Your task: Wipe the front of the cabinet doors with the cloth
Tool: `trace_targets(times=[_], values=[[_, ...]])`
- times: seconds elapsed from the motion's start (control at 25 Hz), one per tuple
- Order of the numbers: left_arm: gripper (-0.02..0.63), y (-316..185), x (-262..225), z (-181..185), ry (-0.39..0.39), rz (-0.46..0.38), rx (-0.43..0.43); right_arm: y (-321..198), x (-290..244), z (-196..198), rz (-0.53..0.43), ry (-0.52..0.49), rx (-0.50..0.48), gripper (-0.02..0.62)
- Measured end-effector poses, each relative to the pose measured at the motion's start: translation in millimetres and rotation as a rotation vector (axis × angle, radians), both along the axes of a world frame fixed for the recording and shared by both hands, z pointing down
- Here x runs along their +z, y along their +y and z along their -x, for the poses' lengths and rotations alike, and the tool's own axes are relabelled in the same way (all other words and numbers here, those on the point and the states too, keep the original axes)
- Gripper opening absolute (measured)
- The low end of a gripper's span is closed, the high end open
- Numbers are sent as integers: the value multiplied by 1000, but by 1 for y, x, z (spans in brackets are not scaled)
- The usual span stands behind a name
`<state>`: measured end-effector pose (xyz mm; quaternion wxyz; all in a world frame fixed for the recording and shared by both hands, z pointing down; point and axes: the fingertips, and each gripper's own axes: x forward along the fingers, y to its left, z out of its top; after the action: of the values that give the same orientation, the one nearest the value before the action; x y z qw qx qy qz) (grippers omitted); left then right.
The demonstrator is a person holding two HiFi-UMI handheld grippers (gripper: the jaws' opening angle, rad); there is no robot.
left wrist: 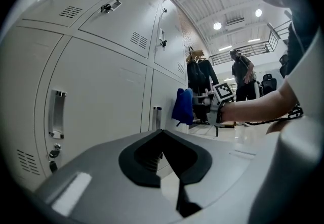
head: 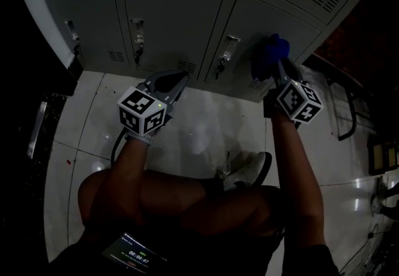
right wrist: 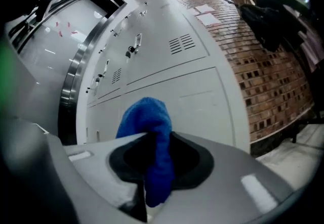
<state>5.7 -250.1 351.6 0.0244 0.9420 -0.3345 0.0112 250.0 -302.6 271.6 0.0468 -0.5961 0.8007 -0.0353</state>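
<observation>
A blue cloth [head: 270, 55] is pinched in my right gripper [head: 278, 68] and pressed against the lower right grey cabinet door [head: 265, 25]. In the right gripper view the cloth [right wrist: 152, 142] bulges out between the shut jaws, close to the door [right wrist: 202, 101]. My left gripper [head: 176, 80] hangs in front of the lower middle door [head: 168, 16] with its jaws together and nothing in them. The left gripper view shows that door [left wrist: 101, 96], its handle [left wrist: 56, 114], and the cloth [left wrist: 183, 105] off to the right.
Each door has a recessed handle [head: 228, 48], a keyed lock and a vent [head: 116, 55]. The white tiled floor [head: 206, 125] runs below the cabinet. My knees and a shoe [head: 249, 172] are near the floor. A brick wall [right wrist: 273, 66] stands right of the cabinet. A person [left wrist: 243, 74] stands far off.
</observation>
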Motion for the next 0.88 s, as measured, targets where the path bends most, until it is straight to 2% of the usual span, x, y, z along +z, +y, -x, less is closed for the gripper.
trace_targets(times=[0.2, 0.4, 0.64, 0.88], values=[[0, 2, -3, 4, 16, -4, -2, -18, 28, 75, 35, -32, -116, 75], [1, -1, -6, 5, 42, 6, 0, -41, 42, 108, 53, -7, -148, 75], [1, -2, -7, 3, 57, 9, 13, -53, 47, 116, 54, 46, -134, 75], [1, -1, -6, 2, 44, -1, 13, -51, 44, 88, 65, 47, -85, 75]])
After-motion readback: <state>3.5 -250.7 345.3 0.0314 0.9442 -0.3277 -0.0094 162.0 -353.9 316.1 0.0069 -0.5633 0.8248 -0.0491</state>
